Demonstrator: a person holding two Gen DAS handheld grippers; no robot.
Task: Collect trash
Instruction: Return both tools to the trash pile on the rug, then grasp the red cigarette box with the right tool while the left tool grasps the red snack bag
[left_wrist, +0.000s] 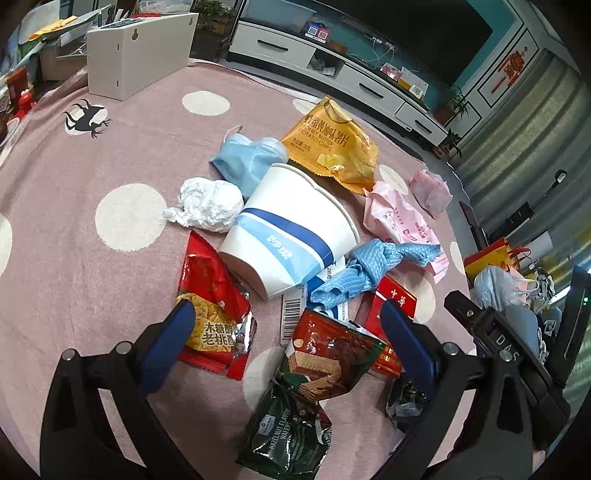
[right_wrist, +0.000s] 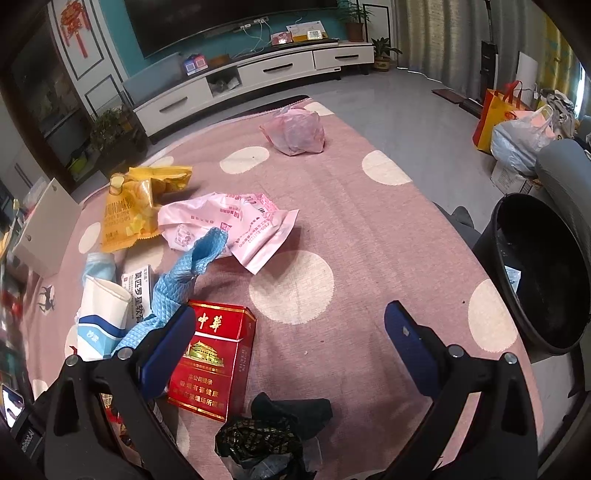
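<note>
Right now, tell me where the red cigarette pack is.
In the right wrist view the red cigarette pack lies flat on the pink blanket, beside the blue cloth and the right gripper's left finger.

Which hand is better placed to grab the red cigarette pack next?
Probably right: the open right gripper sits just over the red cardboard cigarette pack, with the black plastic bin beside it.

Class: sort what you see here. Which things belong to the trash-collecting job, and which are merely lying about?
Job:
paper cup
crumpled tissue
face mask
chip bag
cigarette pack
black bin

Lying about:
white box
TV cabinet
orange shopping bag
</note>
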